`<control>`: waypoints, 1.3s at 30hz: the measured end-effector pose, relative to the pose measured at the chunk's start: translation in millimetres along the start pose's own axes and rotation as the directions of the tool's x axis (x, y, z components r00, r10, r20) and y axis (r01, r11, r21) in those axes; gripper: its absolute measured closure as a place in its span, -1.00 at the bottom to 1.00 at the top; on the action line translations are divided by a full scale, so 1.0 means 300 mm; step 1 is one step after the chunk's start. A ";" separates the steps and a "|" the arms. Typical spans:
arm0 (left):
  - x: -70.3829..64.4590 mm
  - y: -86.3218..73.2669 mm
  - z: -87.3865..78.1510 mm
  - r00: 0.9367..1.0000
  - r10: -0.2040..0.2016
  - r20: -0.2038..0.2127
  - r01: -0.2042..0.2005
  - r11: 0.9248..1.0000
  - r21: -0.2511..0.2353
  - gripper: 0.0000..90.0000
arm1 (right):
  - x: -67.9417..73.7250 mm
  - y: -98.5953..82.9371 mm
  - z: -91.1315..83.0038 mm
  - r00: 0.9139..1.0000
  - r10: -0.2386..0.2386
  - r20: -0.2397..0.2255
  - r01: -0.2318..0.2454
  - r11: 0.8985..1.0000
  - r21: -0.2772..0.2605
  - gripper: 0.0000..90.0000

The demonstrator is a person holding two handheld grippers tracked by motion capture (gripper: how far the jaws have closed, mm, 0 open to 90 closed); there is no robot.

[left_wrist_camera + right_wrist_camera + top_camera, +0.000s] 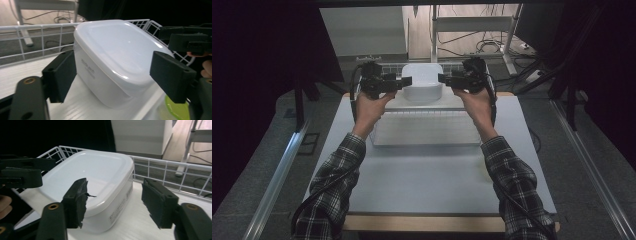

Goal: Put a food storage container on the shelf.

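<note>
- Left gripper [404,81]: jaws spread wide, nothing between the pads. In the left gripper view its two black jaws flank one corner of the white lidded container [117,57]; the near jaw sits close beside the side wall, but I cannot tell whether it touches.
- Right gripper [445,78]: likewise spread, holding nothing. In the right gripper view [113,202] its left jaw overlaps the container's near rim, its right jaw stands off over the white shelf surface.
- Both grippers point inward at each other from opposite sides, level with the container's upper half, as seen from the high view.
- Container: a rounded-square white plastic box, lid on, small printed text on its side wall. It stands upright on the top tier of a white wire rack [424,117], near the rack's back edge; the low wire railing [172,173] runs behind it.
- A yellow-green item [178,110] shows below the shelf edge in the left gripper view; too little visible to identify.
- Rack stands on a pale table [432,175], toward its far end.
- Judgement on step: approach phase of a two-sided grasp on the container; no contact confirmed.
- Next move calls for: bringing both grippers inward evenly until the walls or lid rim are engaged, then lifting level. Smooth plastic sides look slippery; uneven pressure could tip or slide the box toward the railing.
</note>
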State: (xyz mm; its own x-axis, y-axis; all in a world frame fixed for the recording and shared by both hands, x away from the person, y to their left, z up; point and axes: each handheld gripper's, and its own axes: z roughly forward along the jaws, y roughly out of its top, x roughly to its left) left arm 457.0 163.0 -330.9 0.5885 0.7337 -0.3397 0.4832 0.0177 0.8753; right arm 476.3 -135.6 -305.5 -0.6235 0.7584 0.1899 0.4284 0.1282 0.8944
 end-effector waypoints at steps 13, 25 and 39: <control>-0.062 -0.061 -0.078 0.986 0.164 0.028 -0.166 0.985 0.055 -0.82 | 0.004 -0.080 -0.094 0.995 -0.081 -0.064 0.083 0.996 0.031 -0.51; -0.109 -0.156 -0.134 0.968 0.248 0.043 -0.250 0.966 0.067 -0.89 | 0.037 -0.170 -0.140 0.985 -0.143 -0.095 0.149 0.988 0.052 -0.70; -0.129 -0.295 -0.205 0.966 0.248 0.069 -0.252 0.966 0.057 -0.89 | 0.058 -0.283 -0.172 0.979 -0.175 -0.105 0.184 0.980 0.081 -0.79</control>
State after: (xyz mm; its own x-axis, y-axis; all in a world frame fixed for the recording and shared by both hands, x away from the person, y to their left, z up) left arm 351.7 174.8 -374.1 0.7333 0.6663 -0.1350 0.3554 -0.2064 0.9117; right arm 395.4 -166.2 -357.3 -0.7539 0.6531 0.0718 0.3581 0.3168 0.8783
